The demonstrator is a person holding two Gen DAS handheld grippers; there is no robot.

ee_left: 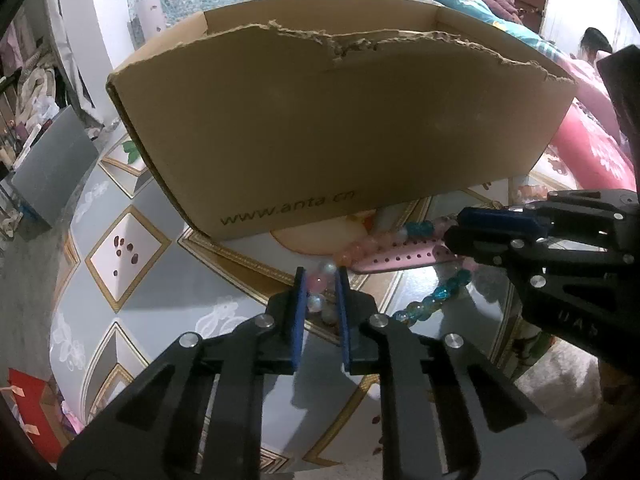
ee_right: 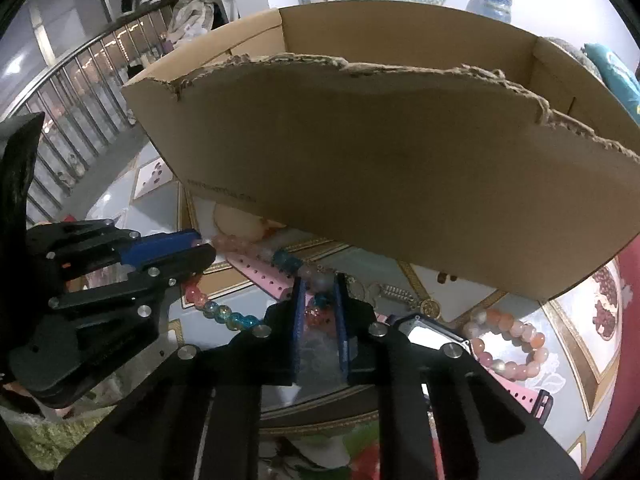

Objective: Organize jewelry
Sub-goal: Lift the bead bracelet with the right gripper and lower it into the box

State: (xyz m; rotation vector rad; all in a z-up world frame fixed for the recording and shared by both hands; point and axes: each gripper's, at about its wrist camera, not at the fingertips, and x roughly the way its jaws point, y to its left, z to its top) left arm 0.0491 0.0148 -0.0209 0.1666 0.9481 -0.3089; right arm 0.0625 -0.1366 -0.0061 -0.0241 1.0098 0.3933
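Observation:
A long string of pink, white and blue beads (ee_left: 436, 296) lies on the patterned table in front of a torn cardboard box (ee_left: 340, 128). My left gripper (ee_left: 320, 274) is shut on a pink and white stretch of it. The right gripper (ee_left: 452, 236) comes in from the right and pinches the same string just above a pink watch strap (ee_left: 396, 258). In the right wrist view, the right gripper (ee_right: 318, 280) holds pale, blue and orange beads between its pads. The left gripper (ee_right: 204, 250) grips the bead string (ee_right: 224, 312) at the left. The box (ee_right: 400, 168) stands just behind.
A pink watch (ee_right: 428, 330) lies partly under the right gripper. A peach bead bracelet (ee_right: 512, 344) and a gold pendant on a chain (ee_right: 428, 308) rest to its right on the table (ee_right: 496, 304). The table edge (ee_left: 72, 264) curves at the left. People sit in the far background.

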